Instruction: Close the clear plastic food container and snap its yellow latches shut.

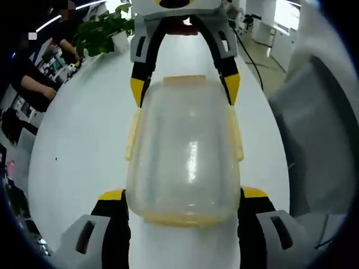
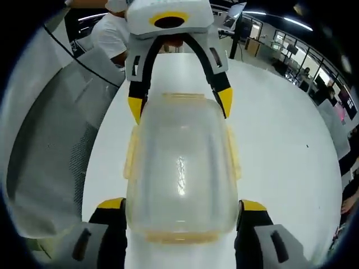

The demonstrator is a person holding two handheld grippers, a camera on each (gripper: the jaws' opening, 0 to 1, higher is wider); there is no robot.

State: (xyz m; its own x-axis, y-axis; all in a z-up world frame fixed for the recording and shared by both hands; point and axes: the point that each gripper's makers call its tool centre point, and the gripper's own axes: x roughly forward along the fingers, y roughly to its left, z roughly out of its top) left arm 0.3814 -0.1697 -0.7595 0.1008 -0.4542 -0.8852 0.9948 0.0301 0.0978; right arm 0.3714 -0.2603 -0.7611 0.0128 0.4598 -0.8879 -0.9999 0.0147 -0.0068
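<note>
Left gripper view puts the clear container on the white counter, lid seated, between your left gripper and right gripper; both jaws spread wide at its ends, holding nothing. Its yellow latches look flared, likely unsnapped. Open counter flanks both sides; a chair stands near.

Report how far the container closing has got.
Done: the lid sits on the clear container. In hand: the left tongs and right tongs straddle opposite ends, jaws spread. Left: the yellow side latches appear flared outward, seemingly unsnapped; the end latches' state is unclear.
</note>
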